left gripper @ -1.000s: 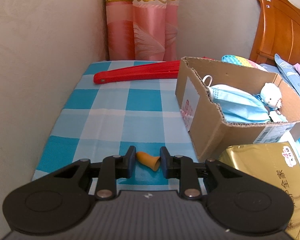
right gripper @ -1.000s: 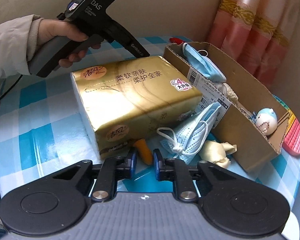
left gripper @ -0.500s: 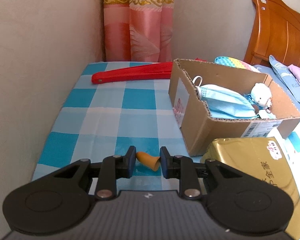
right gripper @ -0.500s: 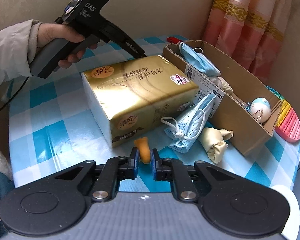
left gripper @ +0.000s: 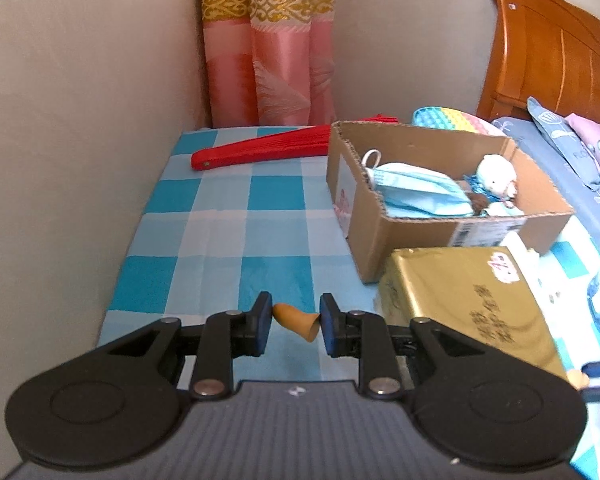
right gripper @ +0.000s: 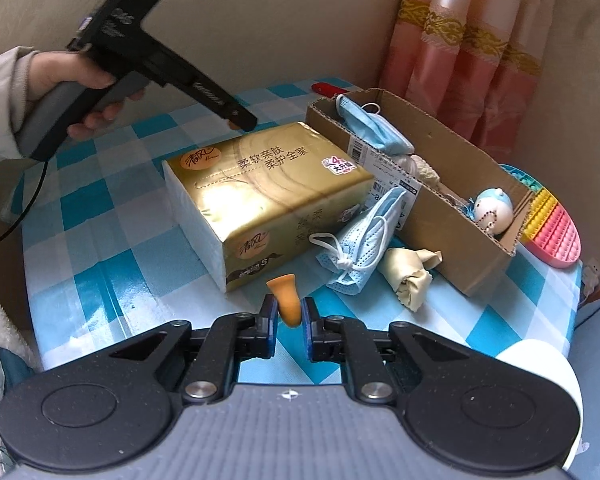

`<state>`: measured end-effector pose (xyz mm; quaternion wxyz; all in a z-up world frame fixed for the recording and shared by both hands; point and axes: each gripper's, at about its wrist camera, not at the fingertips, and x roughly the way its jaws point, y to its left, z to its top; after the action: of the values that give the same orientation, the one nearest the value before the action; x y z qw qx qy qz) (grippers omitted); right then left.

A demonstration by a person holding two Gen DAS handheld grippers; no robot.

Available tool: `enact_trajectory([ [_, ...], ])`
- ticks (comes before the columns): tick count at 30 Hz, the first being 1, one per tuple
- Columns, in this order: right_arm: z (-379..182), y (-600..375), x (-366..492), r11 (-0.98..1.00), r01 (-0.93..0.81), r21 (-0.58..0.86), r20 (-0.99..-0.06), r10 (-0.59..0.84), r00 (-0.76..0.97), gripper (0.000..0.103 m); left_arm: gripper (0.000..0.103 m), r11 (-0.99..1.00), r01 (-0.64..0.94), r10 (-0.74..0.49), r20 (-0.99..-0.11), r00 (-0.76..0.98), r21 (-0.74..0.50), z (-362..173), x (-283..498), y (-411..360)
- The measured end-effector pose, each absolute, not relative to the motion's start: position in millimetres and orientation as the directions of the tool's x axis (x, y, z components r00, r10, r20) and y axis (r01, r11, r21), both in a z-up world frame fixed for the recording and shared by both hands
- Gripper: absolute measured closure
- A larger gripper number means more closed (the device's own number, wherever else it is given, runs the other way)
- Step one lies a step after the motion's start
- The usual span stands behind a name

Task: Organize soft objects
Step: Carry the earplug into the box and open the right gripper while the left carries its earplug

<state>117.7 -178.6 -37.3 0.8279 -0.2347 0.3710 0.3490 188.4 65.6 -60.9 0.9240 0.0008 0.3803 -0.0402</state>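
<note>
Left tool (left gripper: 292, 322) level above table (left gripper: 220, 216), clenched on orange earplug (left gripper: 296, 320) held crosswise. Open checkered cloth ahead to red folding fan (left gripper: 260, 147). Right tool (right gripper: 288, 316) grasping second orange earplug (right gripper: 286, 298), flared end up. Gold tissue pack (right gripper: 260, 196), loose blue face mask (right gripper: 360, 248), cream cloth (right gripper: 408, 270) crowd front; cardboard box (right gripper: 452, 216) beyond.

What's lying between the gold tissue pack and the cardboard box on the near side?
In the right wrist view, a loose blue face mask leans between the tissue pack and the cardboard box, a crumpled cream cloth beside it.
</note>
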Motion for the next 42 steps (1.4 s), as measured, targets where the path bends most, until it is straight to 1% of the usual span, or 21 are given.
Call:
enact_trajectory([
  [7,-23.9,-180.5,111.7,0.666,-0.73,-0.154,-0.759,0.393,0.519,0.088,0.079,0.994,0.099,-0.101,-0.697,0.71,-0.043,-42.6,163.7,60.9],
  [13,-6.6,-182.3,124.9,0.687,-0.694,-0.213,-0.722,0.368,0.586,0.088,0.079,0.989,0.138,-0.133,-0.679,0.722,-0.046,-26.0,147.6,54.2],
  [20,17.9,-187.3,171.9,0.732,-0.622,-0.278,-0.664,0.321,0.675,0.088,0.079,0.985,0.165,-0.158,-0.671,0.725,-0.053,-18.7,143.1,48.9],
  [23,25.2,-189.0,199.3,0.757,-0.592,-0.276,-0.647,0.309,0.697,0.088,0.079,0.983,0.177,-0.164,-0.672,0.722,-0.05,-18.4,143.8,46.2],
  [29,25.9,-186.5,246.5,0.793,-0.555,-0.252,-0.648,0.287,0.705,0.087,0.079,0.98,0.197,-0.17,-0.669,0.723,-0.036,-16.4,147.1,43.0],
  [30,23.9,-185.4,252.4,0.798,-0.55,-0.245,-0.657,0.281,0.699,0.085,0.079,0.979,0.199,-0.171,-0.668,0.724,-0.036,-15.9,147.6,42.7],
  [32,19.8,-182.9,258.7,0.81,-0.533,-0.244,-0.66,0.264,0.703,0.075,0.079,0.979,0.201,-0.172,-0.666,0.726,-0.034,-14.9,148.4,42.1],
  [33,17.7,-182.4,260.4,0.817,-0.525,-0.24,-0.665,0.255,0.702,0.069,0.079,0.978,0.204,-0.173,-0.666,0.726,-0.033,-14.3,148.6,41.4],
  [35,14.0,-183.0,259.7,0.829,-0.519,-0.206,-0.678,0.261,0.687,0.053,0.079,0.977,0.212,-0.175,-0.664,0.727,-0.025,-13.2,149.9,39.1],
  [36,13.3,-183.5,257.8,0.836,-0.512,-0.196,-0.676,0.263,0.689,0.033,0.079,0.976,0.218,-0.177,-0.663,0.727,-0.022,-12.4,150.6,37.8],
  [37,12.7,-184.4,253.6,0.843,-0.502,-0.193,-0.67,0.26,0.695,0.021,0.079,0.975,0.223,-0.18,-0.663,0.727,-0.02,-11.6,151.5,36.5],
  [41,14.0,-184.6,238.4,0.848,-0.503,-0.17,-0.686,0.265,0.678,0.017,0.079,0.97,0.245,-0.191,-0.66,0.726,-0.011,-7.7,155.2,30.9],
  [42,14.8,-183.8,235.2,0.848,-0.502,-0.171,-0.688,0.261,0.677,0.011,0.079,0.968,0.25,-0.193,-0.658,0.727,-0.008,-6.5,156.1,29.5],
])
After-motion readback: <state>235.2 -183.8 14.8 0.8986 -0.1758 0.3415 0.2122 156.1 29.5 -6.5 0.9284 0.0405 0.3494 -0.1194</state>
